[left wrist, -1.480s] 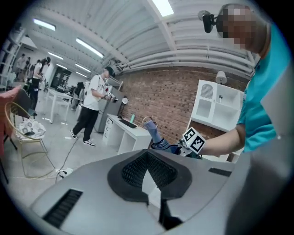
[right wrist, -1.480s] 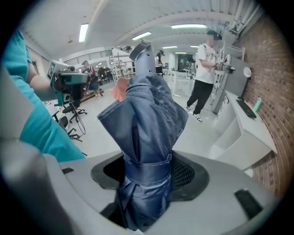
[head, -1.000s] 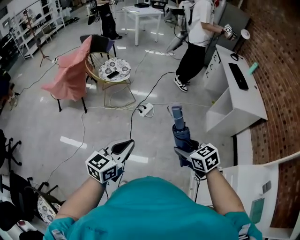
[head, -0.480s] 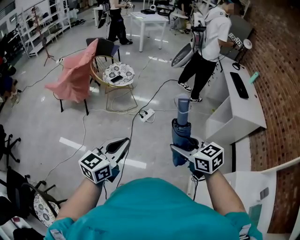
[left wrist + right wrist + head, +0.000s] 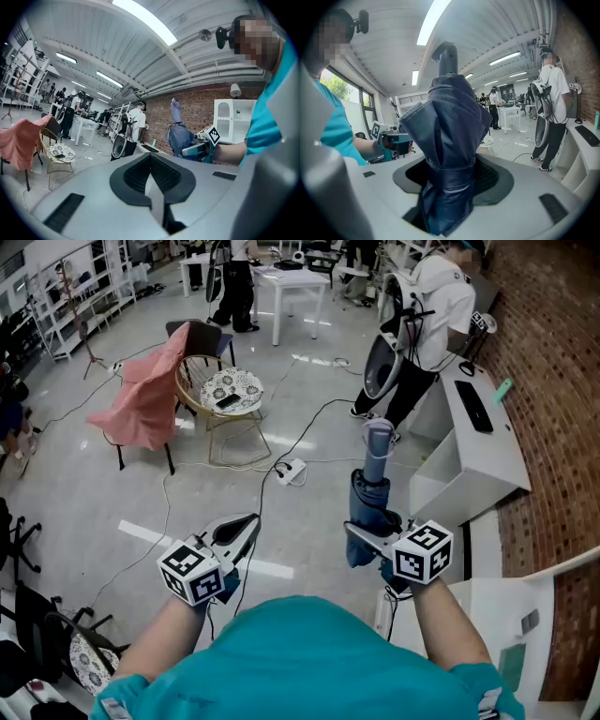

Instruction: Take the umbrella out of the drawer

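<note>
Room: busy workshop floor (image 5: 84,474), cables everywhere.
Task thing: blue umbrella (image 5: 366,507) was up in the air, handle on top, and looked already out.
Right side: your right tool (image 5: 373,542) clamped its folded canopy so it stood upright.
Left side: left tool (image 5: 239,532) was closed, empty, parked.

Open lab: floor cables (image 5: 312,420), shelving (image 5: 86,285)

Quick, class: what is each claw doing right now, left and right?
Left claw: closed, empty.
Right claw: closed on the folded dark blue fabric umbrella.
</note>
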Demonstrator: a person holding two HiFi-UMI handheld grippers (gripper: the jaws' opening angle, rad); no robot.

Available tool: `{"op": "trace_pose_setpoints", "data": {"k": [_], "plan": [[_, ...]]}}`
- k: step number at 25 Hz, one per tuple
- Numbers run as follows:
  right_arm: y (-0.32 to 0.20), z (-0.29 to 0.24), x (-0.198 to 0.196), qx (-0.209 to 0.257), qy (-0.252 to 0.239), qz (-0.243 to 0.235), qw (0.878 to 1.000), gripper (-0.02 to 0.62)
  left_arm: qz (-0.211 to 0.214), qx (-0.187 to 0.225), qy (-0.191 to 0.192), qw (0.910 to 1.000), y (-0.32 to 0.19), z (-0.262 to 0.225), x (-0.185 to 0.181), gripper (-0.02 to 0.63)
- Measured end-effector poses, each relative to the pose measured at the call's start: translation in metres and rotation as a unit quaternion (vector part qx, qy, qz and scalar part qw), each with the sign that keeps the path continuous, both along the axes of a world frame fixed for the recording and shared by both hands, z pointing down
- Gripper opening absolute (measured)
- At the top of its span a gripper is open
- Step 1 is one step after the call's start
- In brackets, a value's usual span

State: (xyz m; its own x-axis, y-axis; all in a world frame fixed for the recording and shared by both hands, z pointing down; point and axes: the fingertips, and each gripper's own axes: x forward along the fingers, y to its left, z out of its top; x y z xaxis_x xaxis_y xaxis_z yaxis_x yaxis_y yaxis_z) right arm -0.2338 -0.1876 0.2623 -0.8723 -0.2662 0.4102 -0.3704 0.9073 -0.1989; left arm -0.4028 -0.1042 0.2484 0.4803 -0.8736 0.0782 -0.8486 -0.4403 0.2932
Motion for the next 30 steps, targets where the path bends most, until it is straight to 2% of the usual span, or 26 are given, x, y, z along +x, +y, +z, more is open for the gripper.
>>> {"op": "trace_pose_setpoints", "data": {"k": [30], "plan": [[0.0014, 0.0031, 0.0065, 0.005, 0.001, 0.006, 1.0, 0.27, 0.012, -0.004, 0.001, 0.9999, -0.001, -0.0015, 0.0107, 0.014]]}}
